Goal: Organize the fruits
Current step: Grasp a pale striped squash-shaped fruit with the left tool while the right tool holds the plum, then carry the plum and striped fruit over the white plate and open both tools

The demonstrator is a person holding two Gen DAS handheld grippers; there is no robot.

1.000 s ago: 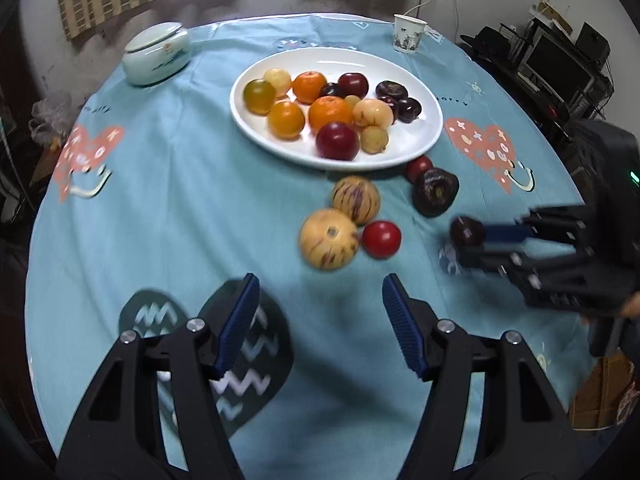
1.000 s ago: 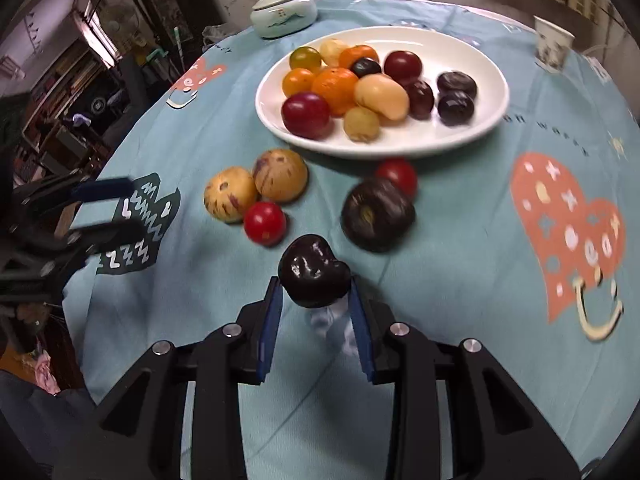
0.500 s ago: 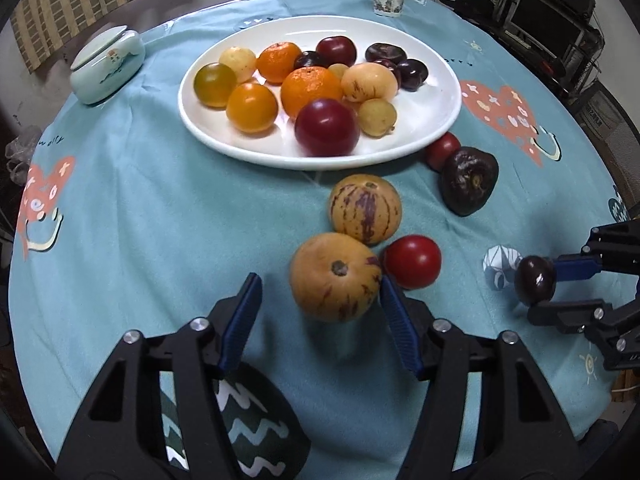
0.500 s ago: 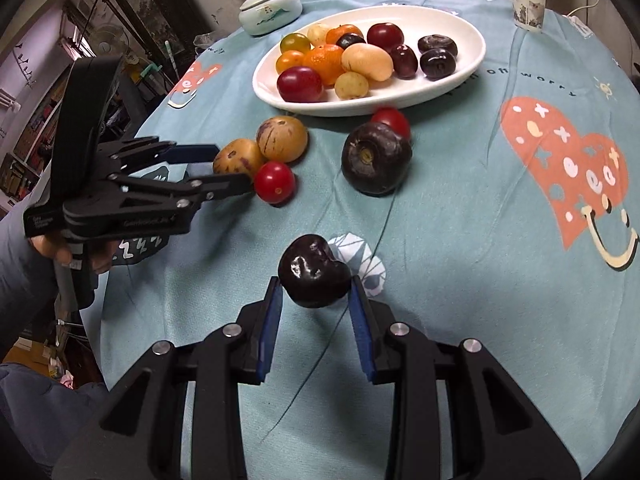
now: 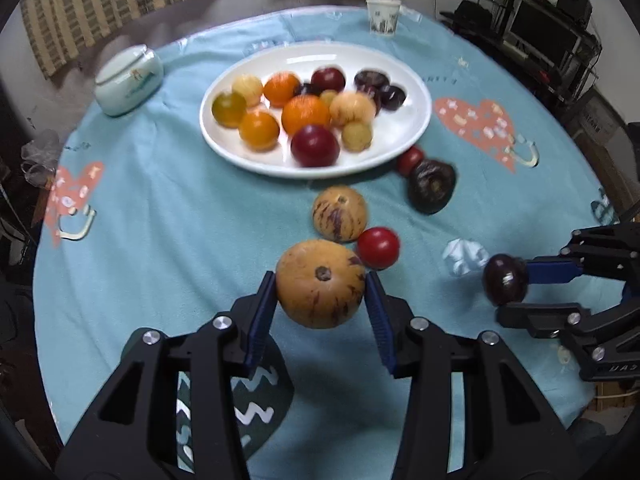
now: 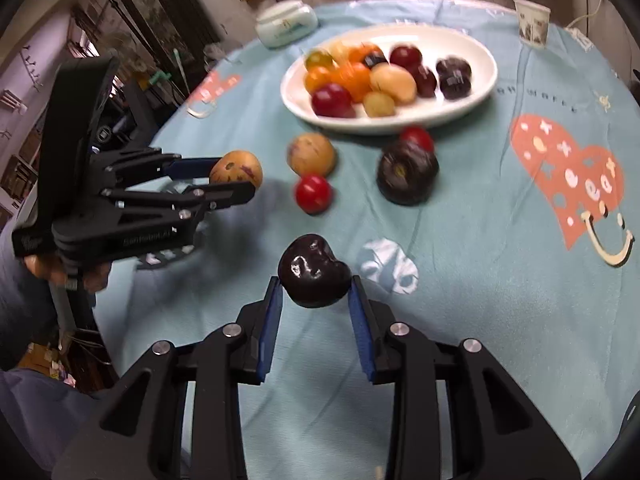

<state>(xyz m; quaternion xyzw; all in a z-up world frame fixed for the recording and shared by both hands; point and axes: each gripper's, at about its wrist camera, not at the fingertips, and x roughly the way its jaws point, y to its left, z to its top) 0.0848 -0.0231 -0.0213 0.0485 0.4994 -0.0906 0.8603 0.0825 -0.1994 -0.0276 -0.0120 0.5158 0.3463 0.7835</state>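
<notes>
Fruits mostly sit on the white plate [image 5: 416, 92], but 4 lie loose on the counter [image 5: 160, 216] beside it. The left gripper [image 5: 320, 292], open and short of it 0.5 s ago, now clamps the striped melon [image 5: 320, 284]. The right gripper [image 6: 314, 292] still pinches the dark plum [image 6: 314, 276]. Both hands look loaded, so carrying to the plate likely comes next.
</notes>
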